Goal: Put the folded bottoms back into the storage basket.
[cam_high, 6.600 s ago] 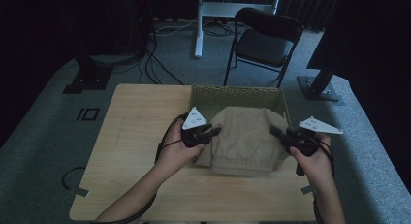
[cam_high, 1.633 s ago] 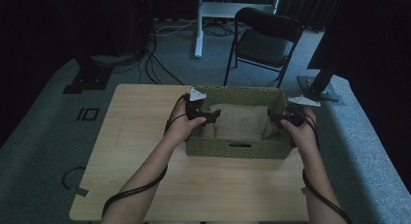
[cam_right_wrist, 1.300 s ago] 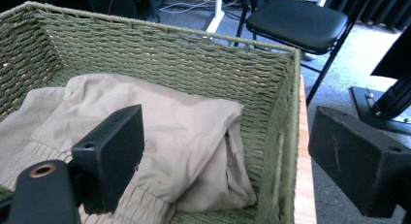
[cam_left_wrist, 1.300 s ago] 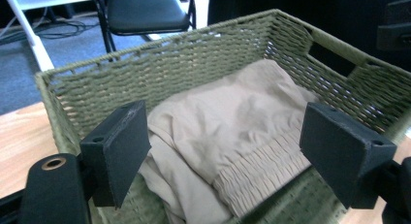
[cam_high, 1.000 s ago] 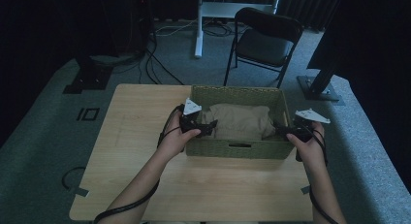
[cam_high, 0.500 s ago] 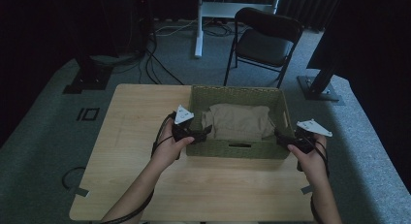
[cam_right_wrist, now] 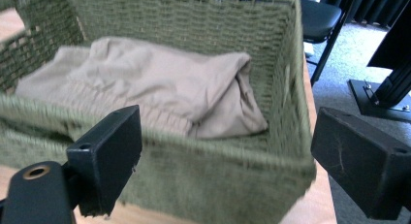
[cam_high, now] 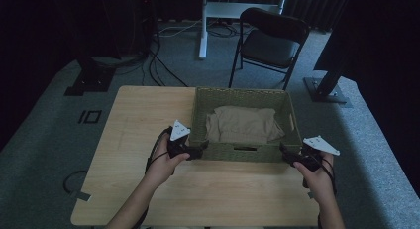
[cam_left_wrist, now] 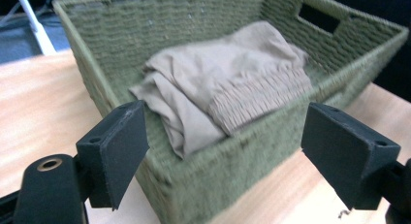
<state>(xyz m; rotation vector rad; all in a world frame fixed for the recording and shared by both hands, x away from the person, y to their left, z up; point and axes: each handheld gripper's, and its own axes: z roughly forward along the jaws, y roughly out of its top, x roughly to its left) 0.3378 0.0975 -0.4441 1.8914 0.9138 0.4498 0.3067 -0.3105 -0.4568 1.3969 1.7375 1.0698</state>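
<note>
Both grippers sat at the near corners of the woven basket, one each side. Left gripper jaws were wide apart, framing the near-left corner in the left gripper view, touching nothing as far as I could tell. Right gripper was the same: jaws spread, near-right corner between them, no contact visible.

The folded beige garment lay inside the basket, on its floor, roughly centred, below the rim.

Risks from here, my read:
- Jaws were close to the wicker. A careless close or forward push could snag the weave or shove the basket across the tabletop. It looks light, so it would slide rather than resist.
- If the next move is gripping the rim to lift, uneven grips at the two corners could tip the basket and slump the garment to one side.
- Reaching back in could catch a loose fold and drag the fold open.

Garment condition: soft tan fabric, folded into a rough rectangle, several layers showing at the edge in the left gripper view. There was a gathered, ribbed band, probably an elastic waistband, along the near edge. One corner was bunched toward the right wall in the right gripper view. Not a crisp fold, and slightly rumpled on top.
</note>
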